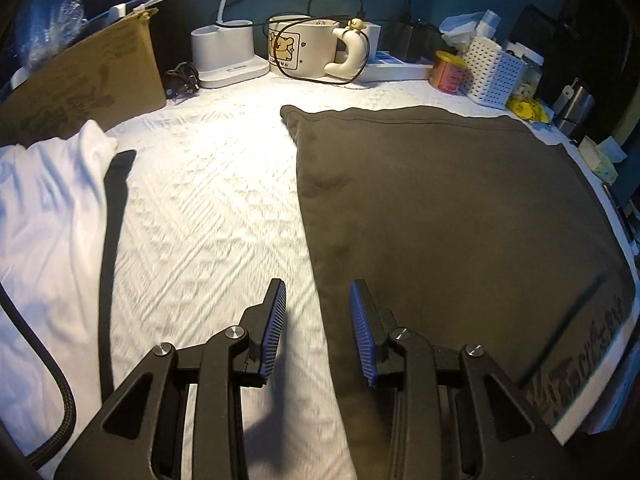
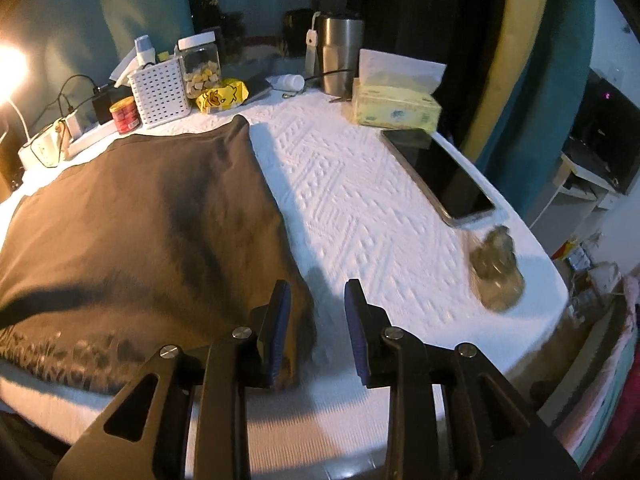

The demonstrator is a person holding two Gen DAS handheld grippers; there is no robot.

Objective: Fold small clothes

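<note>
A dark brown garment (image 1: 440, 216) lies flat on the white textured cloth (image 1: 208, 208), with pale print near its front edge. My left gripper (image 1: 318, 328) is open and empty over the garment's left edge near the front. In the right wrist view the same garment (image 2: 140, 220) fills the left half. My right gripper (image 2: 316, 328) is open and empty over the garment's right front corner. A white garment (image 1: 48, 216) lies bunched at the far left in the left wrist view.
Along the back stand a cardboard box (image 1: 84, 80), a white lamp base (image 1: 228, 56), a mug (image 1: 304, 48), a red tin (image 1: 446, 70) and a white basket (image 1: 494, 72). To the right lie a tissue box (image 2: 394, 100), a phone (image 2: 440, 174) and a glass jar (image 2: 496, 272) near the table edge.
</note>
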